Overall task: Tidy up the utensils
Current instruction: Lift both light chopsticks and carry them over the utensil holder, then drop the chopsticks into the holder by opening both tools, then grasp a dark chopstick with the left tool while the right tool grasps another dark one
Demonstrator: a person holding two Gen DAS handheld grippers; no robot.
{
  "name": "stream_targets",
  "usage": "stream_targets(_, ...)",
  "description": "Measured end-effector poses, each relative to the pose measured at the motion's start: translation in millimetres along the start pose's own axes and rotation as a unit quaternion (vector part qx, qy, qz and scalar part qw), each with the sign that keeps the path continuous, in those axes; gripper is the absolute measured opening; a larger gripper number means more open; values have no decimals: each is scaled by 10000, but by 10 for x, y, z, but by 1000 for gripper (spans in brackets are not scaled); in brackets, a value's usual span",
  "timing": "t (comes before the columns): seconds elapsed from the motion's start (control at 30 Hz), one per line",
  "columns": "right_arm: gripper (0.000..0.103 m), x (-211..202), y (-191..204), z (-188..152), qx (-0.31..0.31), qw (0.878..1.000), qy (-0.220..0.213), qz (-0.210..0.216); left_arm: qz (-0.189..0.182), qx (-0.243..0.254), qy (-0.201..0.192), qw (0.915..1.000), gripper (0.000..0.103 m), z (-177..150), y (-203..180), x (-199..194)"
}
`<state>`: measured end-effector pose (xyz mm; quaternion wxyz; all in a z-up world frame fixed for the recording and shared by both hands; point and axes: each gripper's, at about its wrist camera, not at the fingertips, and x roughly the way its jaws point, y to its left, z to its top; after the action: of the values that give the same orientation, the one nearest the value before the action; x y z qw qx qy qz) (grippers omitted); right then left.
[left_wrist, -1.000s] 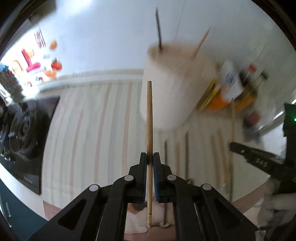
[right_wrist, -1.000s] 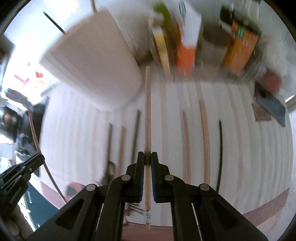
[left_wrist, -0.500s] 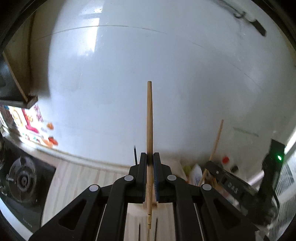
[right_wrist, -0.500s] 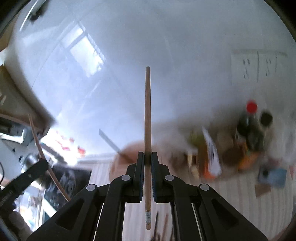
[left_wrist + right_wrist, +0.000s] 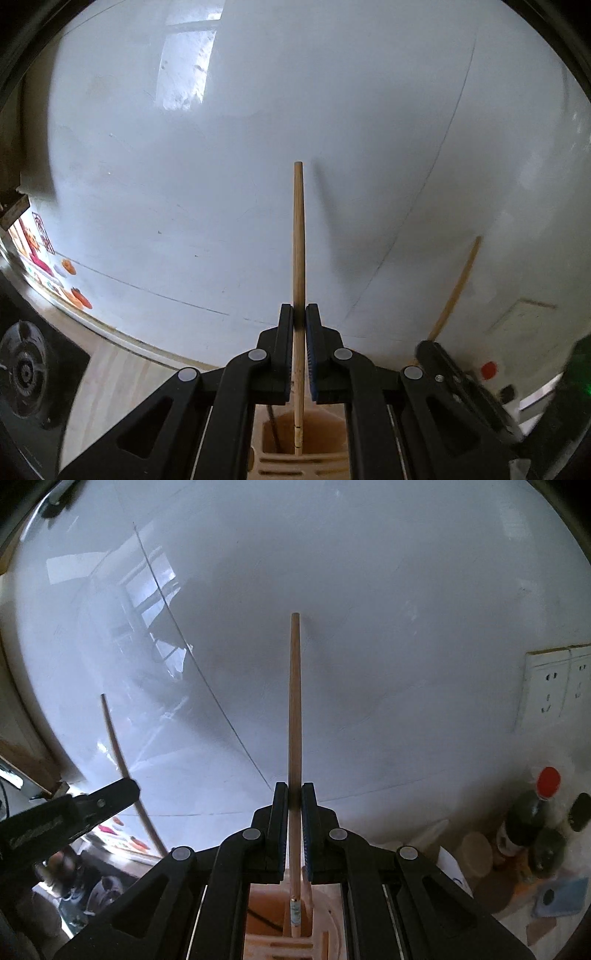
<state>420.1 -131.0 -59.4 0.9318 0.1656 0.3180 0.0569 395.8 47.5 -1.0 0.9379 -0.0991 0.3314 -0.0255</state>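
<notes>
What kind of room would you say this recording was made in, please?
Most likely a home kitchen counter. A red-capped dark sauce bottle stands by a glossy white wall with a wall socket, and each gripper holds a chopstick upright over a utensil holder.

My left gripper (image 5: 300, 314) clamps a pale wooden chopstick (image 5: 298, 236) upright, its lower tip over the tan slotted wooden holder (image 5: 332, 435).
</notes>
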Motion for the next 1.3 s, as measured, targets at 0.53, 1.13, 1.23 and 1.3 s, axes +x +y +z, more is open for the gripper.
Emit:
stream_targets(0.53, 8, 141, 14, -381, -286, 9994, 83, 166, 49, 307, 655, 9974, 6, -262, 67, 199)
stream_targets(1.13, 61, -676, -162, -322, -147, 9983, 543, -126, 815, 383, 571, 9943, 103, -701, 280, -697)
stream_targets(1.23, 72, -854, -263, -466, -74, 9980, 535, -335, 852, 374, 738, 9929, 103, -935, 317, -715)
stream_targets(1.3, 84, -972, -350, -617, 45, 9977, 573, -372, 927, 411, 899, 9908, 103, -1093, 282, -715)
